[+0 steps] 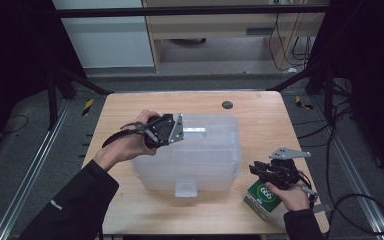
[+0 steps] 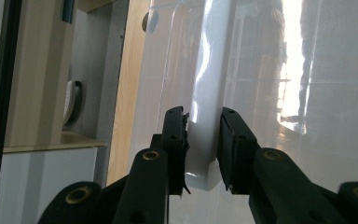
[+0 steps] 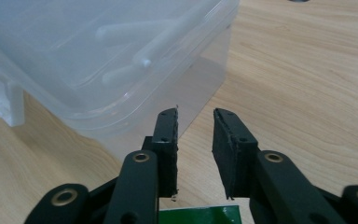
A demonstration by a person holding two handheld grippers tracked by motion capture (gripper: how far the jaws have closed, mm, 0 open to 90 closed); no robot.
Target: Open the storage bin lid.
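Observation:
A clear plastic storage box [image 1: 200,150] with its lid on stands in the middle of the wooden table [image 1: 130,205]. My left gripper [image 1: 179,132] is at the box's left side. In the left gripper view its jaws [image 2: 203,135] are closed on the white side latch [image 2: 204,158] of the lid. My right gripper [image 1: 255,169] hovers by the box's front right corner, just above a green and white carton [image 1: 262,200]. Its jaws [image 3: 196,116] stand apart with nothing between them, pointing at the box wall [image 3: 98,56]. The carton's edge [image 3: 200,215] shows below them.
Another latch [image 1: 185,189] sticks out at the box's front side. A small black round disc [image 1: 227,104] lies on the table behind the box. Cables trail on the floor to the right of the table [image 1: 360,200].

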